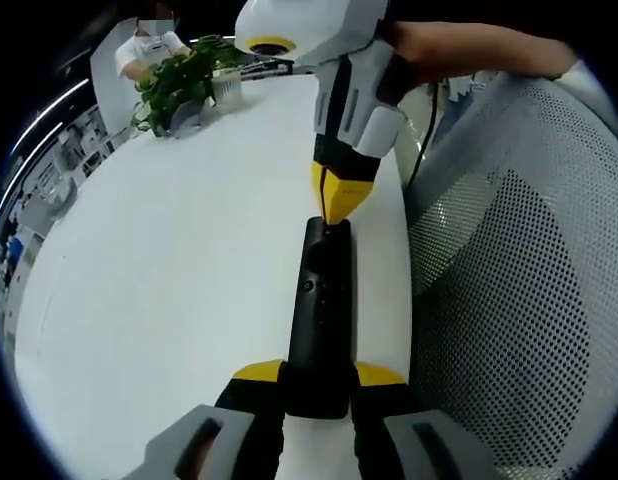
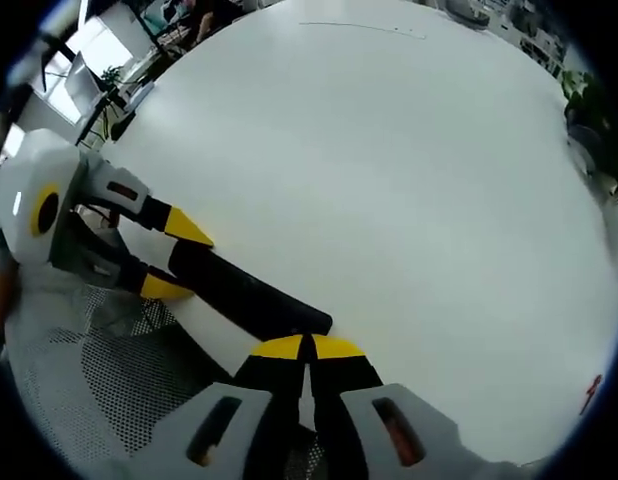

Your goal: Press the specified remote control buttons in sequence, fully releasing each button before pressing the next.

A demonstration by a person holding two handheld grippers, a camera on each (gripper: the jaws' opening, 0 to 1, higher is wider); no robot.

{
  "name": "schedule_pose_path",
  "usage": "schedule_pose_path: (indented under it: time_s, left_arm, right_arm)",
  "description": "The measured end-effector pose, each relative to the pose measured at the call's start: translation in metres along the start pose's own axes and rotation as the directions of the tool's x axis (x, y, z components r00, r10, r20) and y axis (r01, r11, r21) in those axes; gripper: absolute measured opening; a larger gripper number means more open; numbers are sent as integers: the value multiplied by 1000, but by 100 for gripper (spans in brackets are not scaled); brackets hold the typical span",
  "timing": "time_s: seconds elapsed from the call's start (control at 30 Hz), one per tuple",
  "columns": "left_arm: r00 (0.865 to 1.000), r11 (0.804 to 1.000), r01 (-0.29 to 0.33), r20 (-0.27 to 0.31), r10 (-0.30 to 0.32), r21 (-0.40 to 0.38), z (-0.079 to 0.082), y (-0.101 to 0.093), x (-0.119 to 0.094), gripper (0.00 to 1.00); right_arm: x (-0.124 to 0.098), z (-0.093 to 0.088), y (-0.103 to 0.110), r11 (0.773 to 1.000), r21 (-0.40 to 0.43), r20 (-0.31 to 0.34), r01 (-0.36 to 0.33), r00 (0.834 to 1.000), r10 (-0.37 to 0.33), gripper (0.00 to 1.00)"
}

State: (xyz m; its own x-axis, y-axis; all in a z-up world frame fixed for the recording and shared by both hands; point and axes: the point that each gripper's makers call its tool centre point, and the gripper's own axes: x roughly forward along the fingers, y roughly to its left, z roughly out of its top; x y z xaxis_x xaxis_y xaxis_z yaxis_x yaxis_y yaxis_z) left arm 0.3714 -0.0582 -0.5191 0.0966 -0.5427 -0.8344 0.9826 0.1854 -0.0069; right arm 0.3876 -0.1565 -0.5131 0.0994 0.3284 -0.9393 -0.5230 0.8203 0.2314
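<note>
A long black remote control (image 1: 320, 315) lies lengthwise near the right edge of the white table (image 1: 179, 260). My left gripper (image 1: 319, 376) is shut on its near end, one yellow tip on each side. My right gripper (image 1: 337, 208) comes down from above with its yellow tips shut together, touching the remote's far end. In the right gripper view the same remote (image 2: 239, 291) runs diagonally; my right gripper (image 2: 309, 347) sits shut at its end, and the left gripper (image 2: 178, 258) clamps the other end from the left.
A grey mesh chair (image 1: 519, 290) stands right beside the table edge, also seen as mesh (image 2: 89, 385) at lower left. A potted plant (image 1: 179, 82) and a person in white (image 1: 149, 45) are at the far end. The table surface (image 2: 389, 150) stretches wide.
</note>
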Motion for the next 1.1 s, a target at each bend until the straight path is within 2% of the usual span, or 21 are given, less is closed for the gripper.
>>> schedule_pose_path:
  time_s: [0.37, 0.63, 0.8, 1.1]
  left_arm:
    - [1000, 1000, -1, 1, 1, 5, 0, 0, -1, 25]
    - [1000, 1000, -1, 0, 1, 3, 0, 0, 0, 25]
    - [1000, 1000, -1, 2, 1, 1, 0, 1, 0, 25]
    - [1000, 1000, -3, -3, 3, 8, 0, 1, 1, 25]
  right_arm:
    - [-1, 8, 10, 998, 12, 38, -54, 998, 53, 0]
    - [2, 6, 14, 998, -3, 25, -66, 998, 66, 0]
    - [5, 2, 15, 998, -42, -3, -47, 999, 47, 0]
    - [5, 2, 15, 997, -63, -7, -36, 999, 36, 0]
